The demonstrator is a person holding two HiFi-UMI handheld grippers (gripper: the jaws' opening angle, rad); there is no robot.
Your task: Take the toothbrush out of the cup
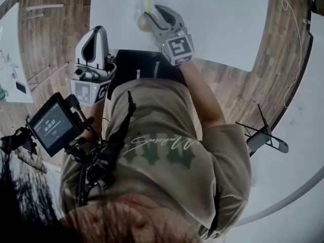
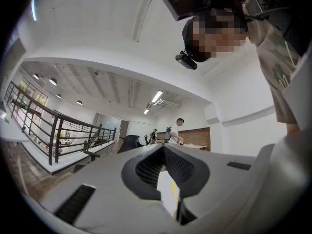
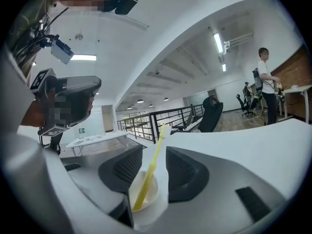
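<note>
Yellow toothbrush (image 3: 151,165) framed by wide-open jaws

It stands nearly upright, leaning slightly, in the cream cup (image 3: 150,191) on the white table (image 1: 228,14). The right gripper (image 3: 153,150) straddles handle and cup, pads apart and gripping nothing. The left gripper (image 1: 96,32), tips together and empty, sits well back by the person's body.

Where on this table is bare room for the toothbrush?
Right of the small cream cup, the white table lies bare to its edge; left of it, a narrower bare strip. Crowded around the cup, where the right gripper's open jaws flank it.
</note>
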